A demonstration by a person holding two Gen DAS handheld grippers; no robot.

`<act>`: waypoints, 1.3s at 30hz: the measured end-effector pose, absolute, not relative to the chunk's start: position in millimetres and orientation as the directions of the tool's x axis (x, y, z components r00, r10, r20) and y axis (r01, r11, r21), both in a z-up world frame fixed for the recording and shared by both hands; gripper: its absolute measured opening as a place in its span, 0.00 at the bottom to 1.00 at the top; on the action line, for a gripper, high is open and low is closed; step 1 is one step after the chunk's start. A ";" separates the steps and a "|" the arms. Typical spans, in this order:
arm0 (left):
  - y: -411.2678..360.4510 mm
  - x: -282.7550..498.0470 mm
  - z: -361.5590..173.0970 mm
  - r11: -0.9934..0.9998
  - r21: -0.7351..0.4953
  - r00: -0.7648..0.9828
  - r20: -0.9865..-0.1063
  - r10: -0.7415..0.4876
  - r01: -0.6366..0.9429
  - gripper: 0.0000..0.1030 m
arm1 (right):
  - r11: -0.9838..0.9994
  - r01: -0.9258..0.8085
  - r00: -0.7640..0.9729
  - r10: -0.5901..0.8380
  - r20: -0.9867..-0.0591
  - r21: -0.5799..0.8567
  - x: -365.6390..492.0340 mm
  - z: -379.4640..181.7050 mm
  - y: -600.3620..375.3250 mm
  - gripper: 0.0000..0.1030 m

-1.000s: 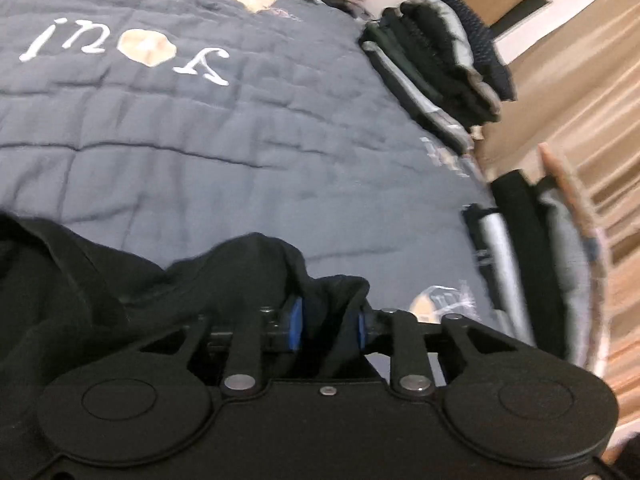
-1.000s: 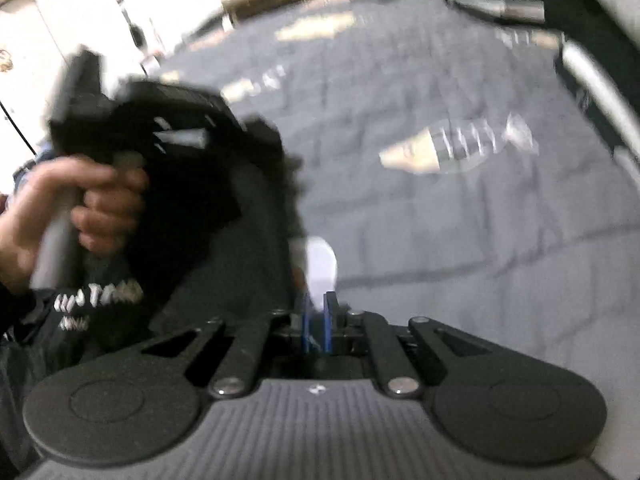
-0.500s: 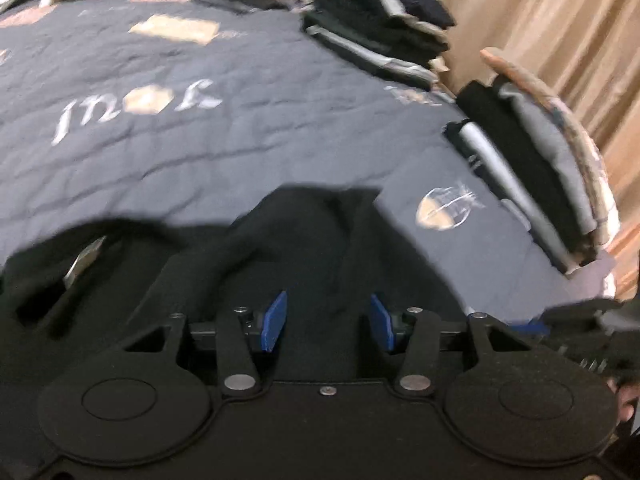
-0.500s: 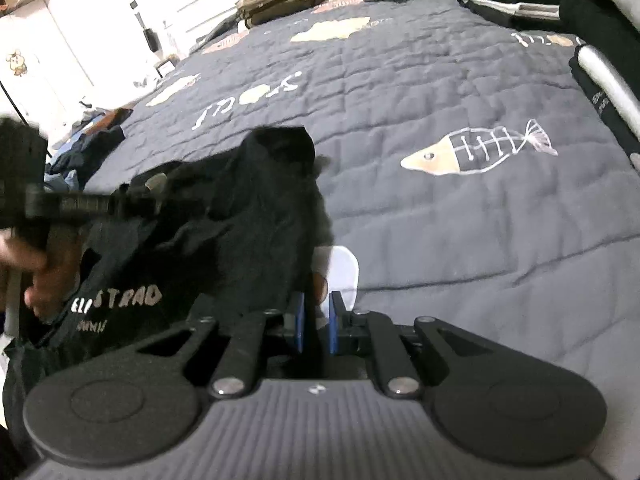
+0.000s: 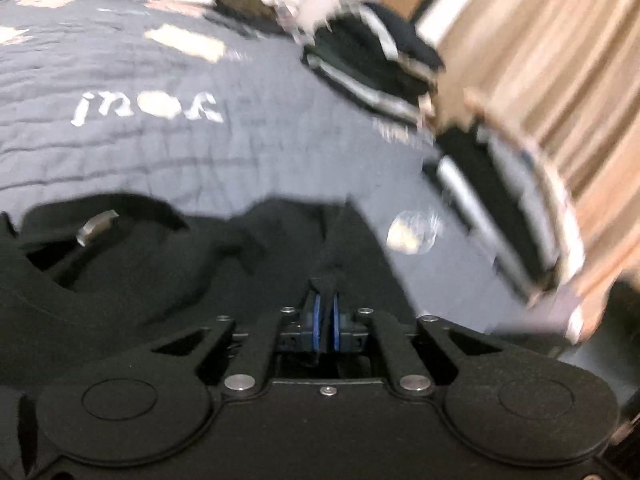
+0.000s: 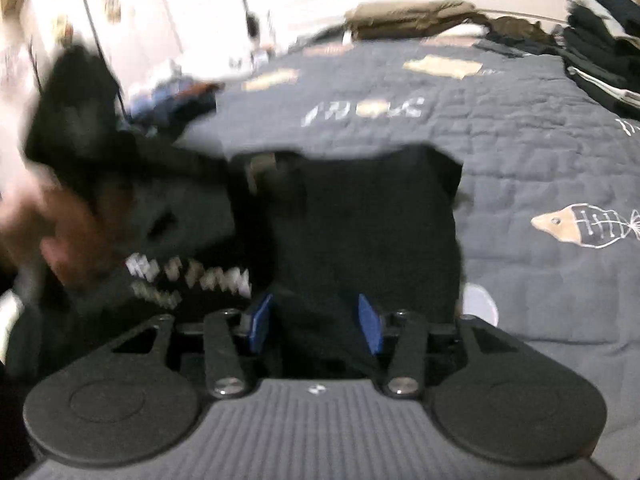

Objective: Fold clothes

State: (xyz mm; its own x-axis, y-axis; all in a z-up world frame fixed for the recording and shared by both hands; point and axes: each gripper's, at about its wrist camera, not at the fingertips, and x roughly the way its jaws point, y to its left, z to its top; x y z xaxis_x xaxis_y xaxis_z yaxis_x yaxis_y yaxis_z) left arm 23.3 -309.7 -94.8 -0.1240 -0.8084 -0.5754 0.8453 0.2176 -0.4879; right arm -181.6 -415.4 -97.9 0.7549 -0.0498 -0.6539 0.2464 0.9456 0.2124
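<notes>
Left wrist: left gripper (image 5: 327,312) clamps black shirt (image 5: 200,264) | right gripper (image 6: 316,322) jaws opening, cloth between

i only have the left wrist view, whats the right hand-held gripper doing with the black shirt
Observer: The right hand-held gripper is opening; the black shirt lies between its blue pads, unclamped.
Operator: any print on the shirt
Observer: Yes, blurred white lettering on its left part.
Operator: what's beside my fish blob on the quilt
Observer: It is a whole fish skeleton drawing on the grey quilt, right of the shirt.
</notes>
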 end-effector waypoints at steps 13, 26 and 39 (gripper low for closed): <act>-332.8 28.4 -125.9 0.378 -0.302 0.048 -0.723 -0.689 0.875 0.16 | 0.986 0.079 0.682 0.052 -0.730 0.144 -190.8 -90.6 -404.1 0.30; -262.7 15.5 -85.3 0.399 -0.394 0.085 -0.614 -0.784 0.828 0.42 | 0.970 0.125 0.690 0.067 -0.720 0.210 -177.3 -92.6 -398.6 0.43; -194.7 -0.6 -78.9 0.460 -0.428 0.176 -0.555 -0.813 0.778 0.46 | 0.922 0.253 0.776 -0.013 -0.631 0.292 -179.3 -66.8 -419.3 0.43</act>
